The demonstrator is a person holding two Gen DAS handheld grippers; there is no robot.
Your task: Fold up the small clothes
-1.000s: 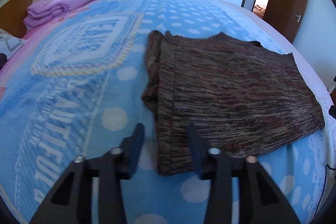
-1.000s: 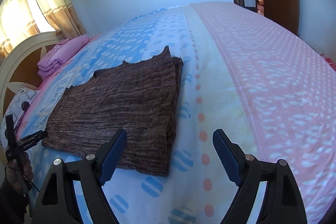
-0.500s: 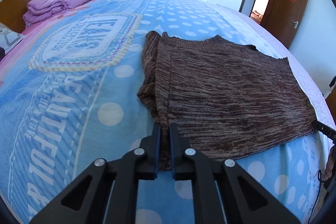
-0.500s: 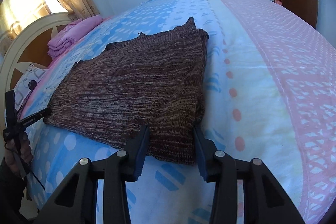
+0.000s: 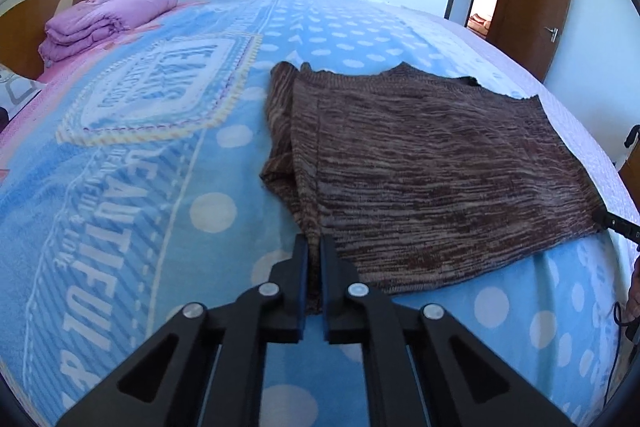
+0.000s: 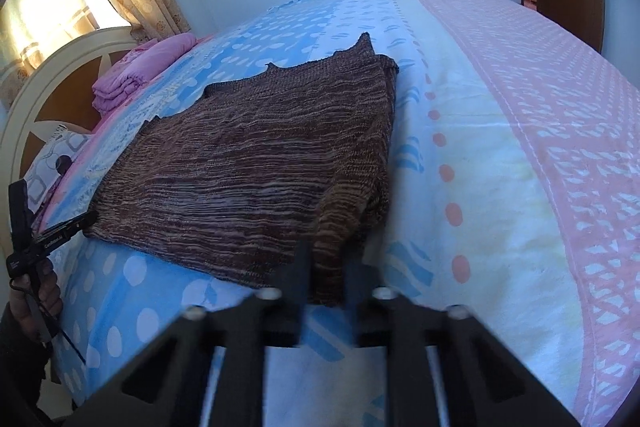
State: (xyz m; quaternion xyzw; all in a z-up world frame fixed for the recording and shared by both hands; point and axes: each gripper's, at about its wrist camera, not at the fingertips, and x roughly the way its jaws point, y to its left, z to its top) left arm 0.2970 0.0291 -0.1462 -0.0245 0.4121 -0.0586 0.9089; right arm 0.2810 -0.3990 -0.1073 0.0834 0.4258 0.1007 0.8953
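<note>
A brown striped knit garment (image 5: pixel 420 171) lies flat on the bed, its sleeves folded in along the sides. My left gripper (image 5: pixel 314 247) is shut on the garment's near left hem corner. In the right wrist view the same garment (image 6: pixel 256 163) lies spread out, and my right gripper (image 6: pixel 326 263) is shut on its near right hem corner, which is bunched up between the fingers. The left gripper's tip (image 6: pixel 76 223) shows at the garment's far corner in the right wrist view. The right gripper's tip (image 5: pixel 616 225) shows in the left wrist view.
The bed has a blue polka-dot blanket (image 5: pixel 140 187) with lettering and a pink patterned part (image 6: pixel 560 131). A folded purple quilt (image 5: pixel 108 19) lies by the headboard (image 6: pixel 60 87). A brown door (image 5: pixel 536 3) stands open at the far right.
Both grippers moved down onto the garment's near hem and closed: the left closed half a second ago and stays shut, the right has just closed on its corner.
</note>
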